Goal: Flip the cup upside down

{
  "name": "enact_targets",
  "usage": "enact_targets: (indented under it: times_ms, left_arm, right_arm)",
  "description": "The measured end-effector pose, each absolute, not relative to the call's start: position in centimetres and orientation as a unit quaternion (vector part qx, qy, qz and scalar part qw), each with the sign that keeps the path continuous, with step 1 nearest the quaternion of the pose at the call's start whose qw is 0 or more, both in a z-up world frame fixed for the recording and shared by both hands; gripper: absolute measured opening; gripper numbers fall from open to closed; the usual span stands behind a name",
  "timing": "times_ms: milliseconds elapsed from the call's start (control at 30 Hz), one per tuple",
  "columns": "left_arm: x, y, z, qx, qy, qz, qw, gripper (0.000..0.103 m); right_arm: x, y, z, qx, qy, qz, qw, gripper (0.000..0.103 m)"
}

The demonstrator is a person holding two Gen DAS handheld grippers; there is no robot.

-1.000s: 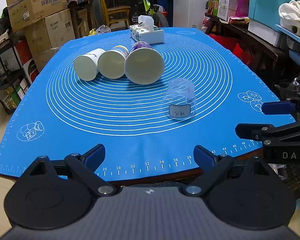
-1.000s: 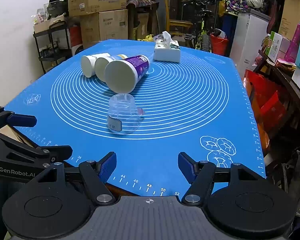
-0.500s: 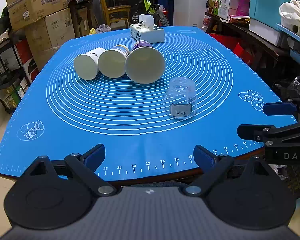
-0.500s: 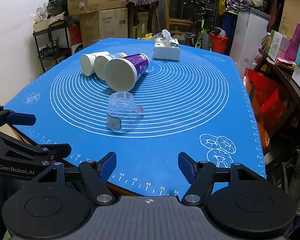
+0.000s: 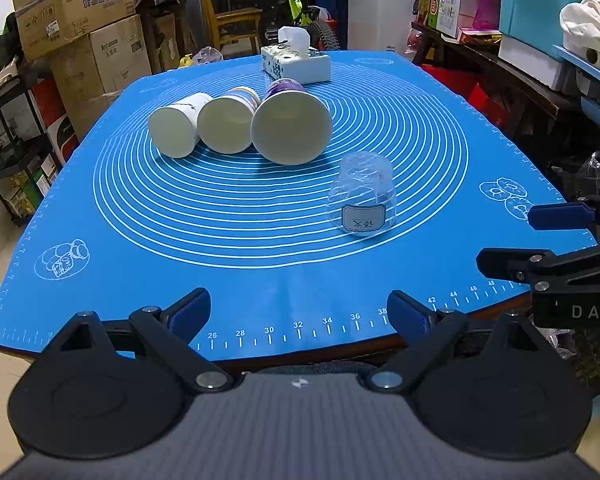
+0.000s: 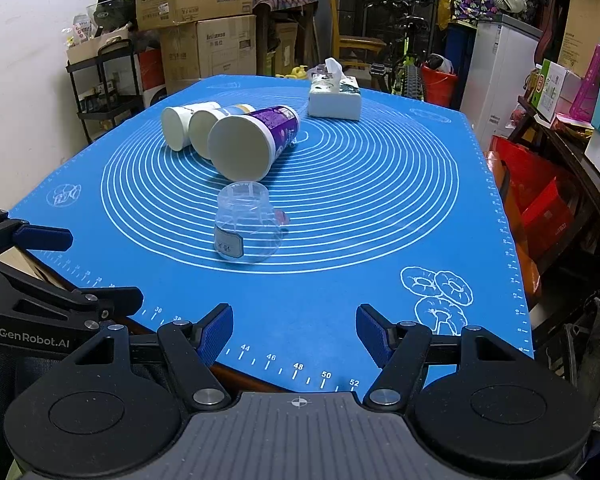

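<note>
Clear plastic cup is already sitting mouth-down on the blue mat, suggesting the flip is done, while left gripper and right gripper are hovering wide open, holding nothing, near the table edge.

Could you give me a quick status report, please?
Left gripper and right gripper open, at mat edge. Clear cup mouth-down on mat, ungripped. Path clear.

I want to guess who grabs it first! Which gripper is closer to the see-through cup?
Right, but only slightly. The right gripper sits at the mat's near edge with the clear cup ahead, slightly left. The left gripper is back there too; the cup lies ahead to its right.
</note>
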State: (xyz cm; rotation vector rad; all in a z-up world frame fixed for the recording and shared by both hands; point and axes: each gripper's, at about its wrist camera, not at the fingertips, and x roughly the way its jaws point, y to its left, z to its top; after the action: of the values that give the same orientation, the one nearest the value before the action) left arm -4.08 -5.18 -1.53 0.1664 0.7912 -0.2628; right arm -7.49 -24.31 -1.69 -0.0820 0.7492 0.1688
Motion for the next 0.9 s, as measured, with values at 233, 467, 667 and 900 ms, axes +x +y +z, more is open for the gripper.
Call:
enact_targets:
  times_ms: [233,467,667,900]
  left_arm:
    - [-4.05,-5.15,-1.61,0.081,0.385,-0.126,0.911,0.094]
    - [-4.01,-5.12,-1.67,0.081,0.385,-0.125,0.911,0.094]
    - [-3.99,-5.1,-1.74,0.082,0.386,-0.125,0.91,0.094]
    - [-3.97,-5.1,-1.86,0.083,0.387,-0.124,0.91,0.094]
  right_arm:
    - [-7.48,-24.31,-1.66,-0.04,0.366,0.082,0.926,0.074]
    - [-7.53,-24.3,-1.68,-0.039,0.367,0.084,0.926,0.074]
    - [-7.56,-24.28,-1.66,-0.039,0.367,0.084,0.926,0.074]
    - [-7.54,-24.22,-1.65,-0.039,0.369,0.084,0.925,0.074]
